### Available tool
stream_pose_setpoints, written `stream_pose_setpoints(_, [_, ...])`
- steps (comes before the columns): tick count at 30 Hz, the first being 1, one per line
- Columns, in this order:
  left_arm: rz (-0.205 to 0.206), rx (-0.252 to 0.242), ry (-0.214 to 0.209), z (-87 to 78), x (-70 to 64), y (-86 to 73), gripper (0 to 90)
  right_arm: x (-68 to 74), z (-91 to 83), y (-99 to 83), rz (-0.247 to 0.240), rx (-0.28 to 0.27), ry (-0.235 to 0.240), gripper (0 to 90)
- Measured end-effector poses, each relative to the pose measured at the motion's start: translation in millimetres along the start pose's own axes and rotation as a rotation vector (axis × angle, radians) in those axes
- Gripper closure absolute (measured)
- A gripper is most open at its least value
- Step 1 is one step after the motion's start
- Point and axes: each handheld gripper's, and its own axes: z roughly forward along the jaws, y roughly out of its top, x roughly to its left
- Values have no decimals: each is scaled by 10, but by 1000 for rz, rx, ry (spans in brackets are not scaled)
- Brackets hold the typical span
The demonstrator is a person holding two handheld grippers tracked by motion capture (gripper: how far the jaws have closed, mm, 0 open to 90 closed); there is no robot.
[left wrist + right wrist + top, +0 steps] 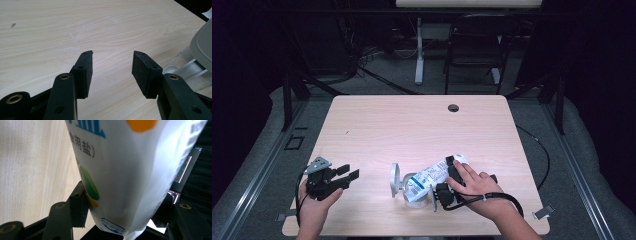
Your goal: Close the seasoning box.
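Looking down from the high view, the right gripper [451, 176] pinches a white salt bag [434, 175] printed in blue, tilted so that its lower end meets the mouth of a clear container [414, 192] near the front of the light wooden table [412, 125]; a grey lid [395, 180] stands on edge just left of that container. The person's right hand [474, 187] lies over the gripper, a black cable looping from it. At the table's front left corner the left gripper [347, 177] is held in the left hand [314, 207], its jaws spread and holding nothing, pointing toward the container. Along the left gripper view, the two black pads [86, 72] stand well apart over bare wood, with the grey lid [203, 42] and the clear container [190, 70] at the right edge. Along the right gripper view, the salt bag [130, 170] sits between the jaws, which press on it from both sides; blue characters, a green patch and an orange spot show on its white face.
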Motion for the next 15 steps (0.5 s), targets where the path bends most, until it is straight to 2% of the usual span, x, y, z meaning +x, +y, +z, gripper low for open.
stream_pose_setpoints(15, [0,-1,-1,3,1,-1,516,8,1,-24,5,0,3,428])
